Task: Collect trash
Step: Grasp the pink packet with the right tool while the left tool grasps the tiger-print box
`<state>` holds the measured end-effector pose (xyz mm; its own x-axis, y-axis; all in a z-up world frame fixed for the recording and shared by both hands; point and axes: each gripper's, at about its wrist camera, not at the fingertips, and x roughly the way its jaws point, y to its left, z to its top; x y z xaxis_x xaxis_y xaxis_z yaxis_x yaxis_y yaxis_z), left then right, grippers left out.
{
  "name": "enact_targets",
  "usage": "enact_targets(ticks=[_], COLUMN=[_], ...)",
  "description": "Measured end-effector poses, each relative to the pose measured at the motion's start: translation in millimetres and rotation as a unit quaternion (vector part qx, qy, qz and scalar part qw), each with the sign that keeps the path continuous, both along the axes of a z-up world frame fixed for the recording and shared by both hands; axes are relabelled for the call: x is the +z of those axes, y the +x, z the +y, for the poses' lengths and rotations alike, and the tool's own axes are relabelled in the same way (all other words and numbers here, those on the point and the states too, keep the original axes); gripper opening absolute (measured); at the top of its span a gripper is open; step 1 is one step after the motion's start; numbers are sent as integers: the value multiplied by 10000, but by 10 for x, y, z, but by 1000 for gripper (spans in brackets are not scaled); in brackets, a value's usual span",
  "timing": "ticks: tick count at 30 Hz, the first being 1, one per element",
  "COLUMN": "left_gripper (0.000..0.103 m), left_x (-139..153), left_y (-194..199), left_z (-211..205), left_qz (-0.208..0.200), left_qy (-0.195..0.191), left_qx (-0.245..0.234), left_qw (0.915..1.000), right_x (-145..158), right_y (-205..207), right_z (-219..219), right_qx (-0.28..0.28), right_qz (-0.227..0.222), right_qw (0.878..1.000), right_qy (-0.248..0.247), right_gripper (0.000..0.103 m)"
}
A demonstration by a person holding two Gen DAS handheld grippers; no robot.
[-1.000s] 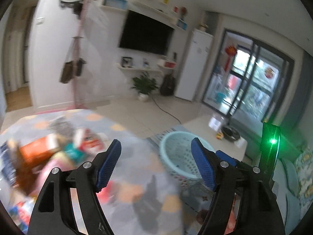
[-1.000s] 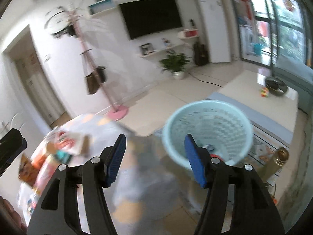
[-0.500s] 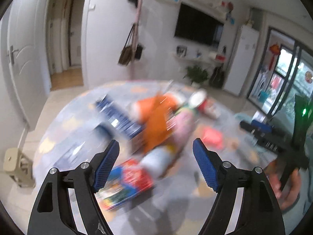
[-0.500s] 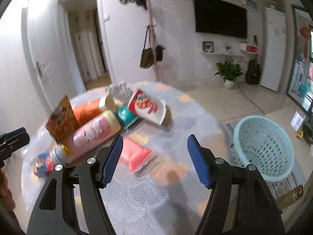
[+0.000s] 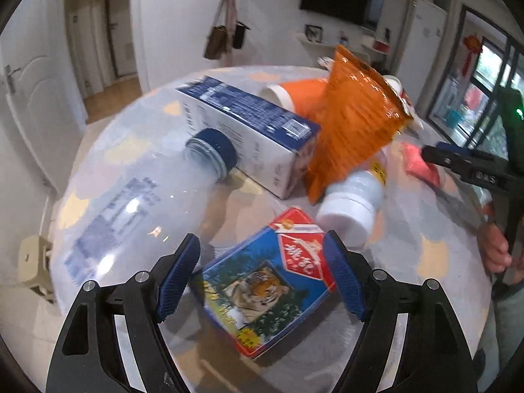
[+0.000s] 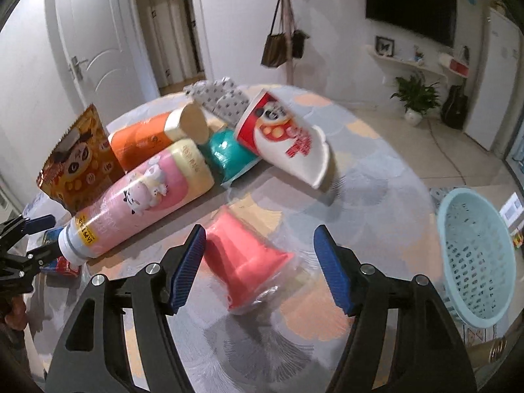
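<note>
Trash lies on a round table [image 5: 409,271]. My left gripper [image 5: 262,276] is open, its jaws either side of a red and blue tiger-print box [image 5: 265,291]. Around it lie a clear plastic bottle [image 5: 131,216], a blue and white carton [image 5: 249,134], an orange snack bag [image 5: 353,121] and a pink bottle [image 6: 144,199]. My right gripper [image 6: 260,270] is open just over a pink wrapped packet [image 6: 245,265]. A teal packet [image 6: 229,155], an orange tube [image 6: 147,140] and a red and white cup [image 6: 285,137] lie beyond. The light-blue basket [image 6: 475,255] stands on the floor at the right.
A patterned pouch [image 6: 219,98] lies at the table's far edge. A coat stand with bags [image 6: 285,42], doors, a TV wall and a potted plant [image 6: 416,98] are behind. A small stool [image 5: 32,262] stands left of the table.
Both grippers swung away from the basket to the table and came down closer. The left now frames the tiger box; the right now hovers over the pink packet.
</note>
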<state>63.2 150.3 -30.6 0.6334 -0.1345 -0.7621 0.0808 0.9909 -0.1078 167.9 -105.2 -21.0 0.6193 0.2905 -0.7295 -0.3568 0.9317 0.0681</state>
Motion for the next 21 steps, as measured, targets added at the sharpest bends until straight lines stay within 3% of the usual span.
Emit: enact_targets(ticks=[6,12,18,19,21], left_gripper=[76,79,75,74,72], left_x=[26,-34,-68,-65,-90], left_y=[-147,-231,-199,-204,-224], left_z=[-71,-303,-417,-423,-423], left_qz=[368,449,389,388,333], left_qy=[-270,349,596,600,644], left_qx=[-462,-421,-89,-57,-1], left_qw=[9979,9975,9974,9974,9974], right_x=[-39,-70,-59,-62,-67], right_y=[-16,-179,-229,-216,-192], right_z=[82,227,284,280,251], right_qx=[419,771,632,588,475], right_qz=[217,247,97,132,180], right_qw=[9989,9967,9973,9977,9984], right_qy=[-1,-106,-355,-320,-254], right_gripper=[65,65,64,62,48])
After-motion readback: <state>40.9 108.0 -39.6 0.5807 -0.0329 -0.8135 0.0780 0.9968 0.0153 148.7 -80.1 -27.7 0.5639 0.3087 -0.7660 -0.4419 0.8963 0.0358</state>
